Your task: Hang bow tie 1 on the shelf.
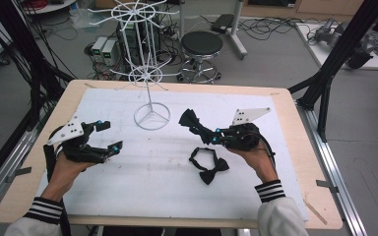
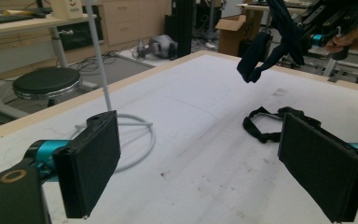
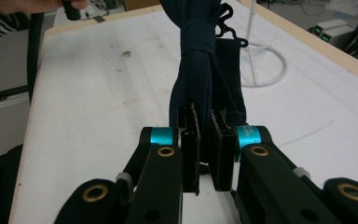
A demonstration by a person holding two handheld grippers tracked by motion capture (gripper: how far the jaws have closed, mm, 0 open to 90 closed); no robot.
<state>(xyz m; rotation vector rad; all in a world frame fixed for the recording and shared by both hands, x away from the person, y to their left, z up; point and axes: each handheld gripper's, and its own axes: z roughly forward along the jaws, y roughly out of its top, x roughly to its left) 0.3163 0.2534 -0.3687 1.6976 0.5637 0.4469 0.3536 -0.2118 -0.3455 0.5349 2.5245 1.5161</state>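
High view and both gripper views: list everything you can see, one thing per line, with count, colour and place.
Bow tie, held: one, dark navy, lifted off the table, clamped in the right gripper.
Bow tie, lying: one, black, on the white mat near the right hand.
Display stand: one, white wire, ring base on the mat at the far middle.
Mat: one, white, covering most of the table.
Table: one, light wood edge.
Stool: one, black seat, on the floor beyond the table.
Left gripper: one, black, fingers wide apart, nothing between.
Right gripper: one, black, closed on the held bow tie.
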